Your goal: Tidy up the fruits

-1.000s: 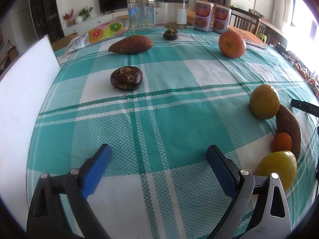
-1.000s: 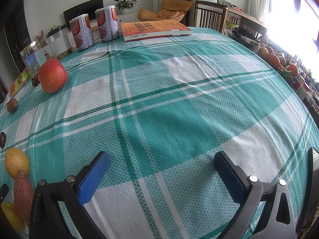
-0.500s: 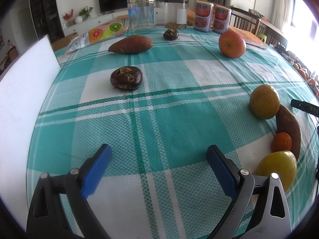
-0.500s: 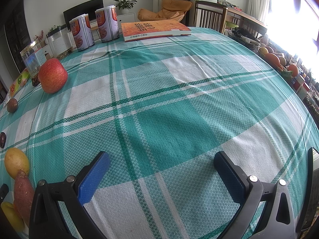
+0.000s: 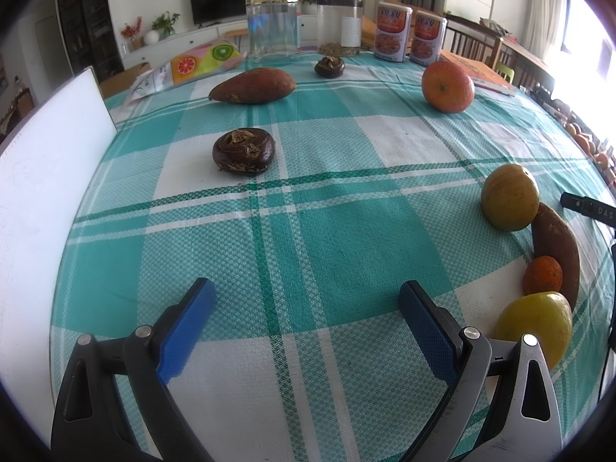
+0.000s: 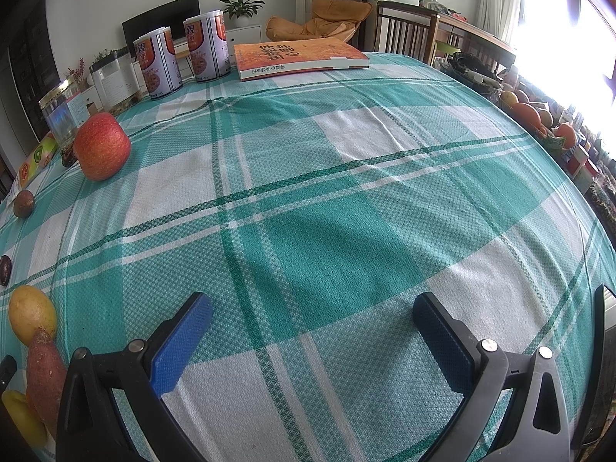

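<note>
The left hand-held gripper (image 5: 306,308) hovers low over the desk (image 5: 346,231) with its blue pads spread wide and nothing between them. The right hand-held gripper (image 6: 312,319) is likewise wide open and holds nothing, over a bare patch of the checked cloth.

Just right of the left hand-held gripper lies a curved row of fruit: a yellow lemon (image 5: 535,327) nearest, a small tangerine (image 5: 543,275) touching it, a sweet potato (image 5: 554,246) arcing behind both, and a yellow-green round fruit (image 5: 510,197) at the far end of the row. Ahead and to the left sits a dark brown, wrinkled fruit (image 5: 243,151), possibly a dried passion fruit; the view is too coarse to be sure. Farther back lie a second sweet potato (image 5: 253,86), another small dark fruit (image 5: 329,67), and a red-orange apple (image 5: 447,86). Beyond these stand two clear jars (image 5: 274,27), two printed cans (image 5: 392,32), and an orange book (image 6: 300,57).
</note>
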Available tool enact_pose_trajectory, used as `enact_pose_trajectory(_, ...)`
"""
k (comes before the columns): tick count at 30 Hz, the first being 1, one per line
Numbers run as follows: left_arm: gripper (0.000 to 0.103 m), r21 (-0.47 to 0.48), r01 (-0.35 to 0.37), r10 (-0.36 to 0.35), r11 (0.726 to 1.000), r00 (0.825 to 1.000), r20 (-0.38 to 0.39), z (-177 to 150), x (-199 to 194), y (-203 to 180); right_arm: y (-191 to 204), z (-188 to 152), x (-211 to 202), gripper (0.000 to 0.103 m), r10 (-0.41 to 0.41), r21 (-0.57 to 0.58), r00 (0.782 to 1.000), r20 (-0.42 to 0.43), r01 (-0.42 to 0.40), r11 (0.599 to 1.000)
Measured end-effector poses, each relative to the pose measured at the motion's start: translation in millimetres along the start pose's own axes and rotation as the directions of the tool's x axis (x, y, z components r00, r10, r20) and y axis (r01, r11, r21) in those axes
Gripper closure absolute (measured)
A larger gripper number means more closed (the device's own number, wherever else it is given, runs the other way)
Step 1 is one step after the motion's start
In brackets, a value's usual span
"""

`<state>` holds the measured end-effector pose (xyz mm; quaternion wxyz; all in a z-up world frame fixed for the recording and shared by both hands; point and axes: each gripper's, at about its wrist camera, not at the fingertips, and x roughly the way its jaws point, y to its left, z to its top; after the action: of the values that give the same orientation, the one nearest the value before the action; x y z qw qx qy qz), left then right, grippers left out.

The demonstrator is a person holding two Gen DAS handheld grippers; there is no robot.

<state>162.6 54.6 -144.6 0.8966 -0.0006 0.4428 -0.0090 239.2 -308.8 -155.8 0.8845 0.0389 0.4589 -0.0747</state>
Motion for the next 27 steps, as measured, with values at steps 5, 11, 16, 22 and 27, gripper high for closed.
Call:
enact_pose_trajectory(5,0.006,-0.013,0.017,-0.017,1.0,1.0,0.004,0,0,4,0,0,0,0.0,0.0,0.0,1.0,0.0,0.0,1.0)
enact_pose_trajectory(11,0.006,-0.122,0.127,-0.125,0.984,0.992,0.02,4,-9,31,0,0,0,0.0,0.0,0.0,1.0,0.0,0.0,1.0)
enact_pose_trajectory(16,0.007,-0.227,0.05,-0.046,0.973,0.999,0.027,43,3,56,0,0,0,0.0,0.0,0.0,1.0,0.0,0.0,1.0)
enact_pose_trajectory(22,0.009,-0.161,-0.023,0.018,0.987,0.999,-0.031,84,45,51,0,0,0,0.0,0.0,0.0,1.0,0.0,0.0,1.0)
enact_pose_trajectory(27,0.041,-0.105,-0.089,0.086,0.99,0.996,-0.03,86,60,44,0,1,0,0.0,0.0,0.0,1.0,0.0,0.0,1.0)
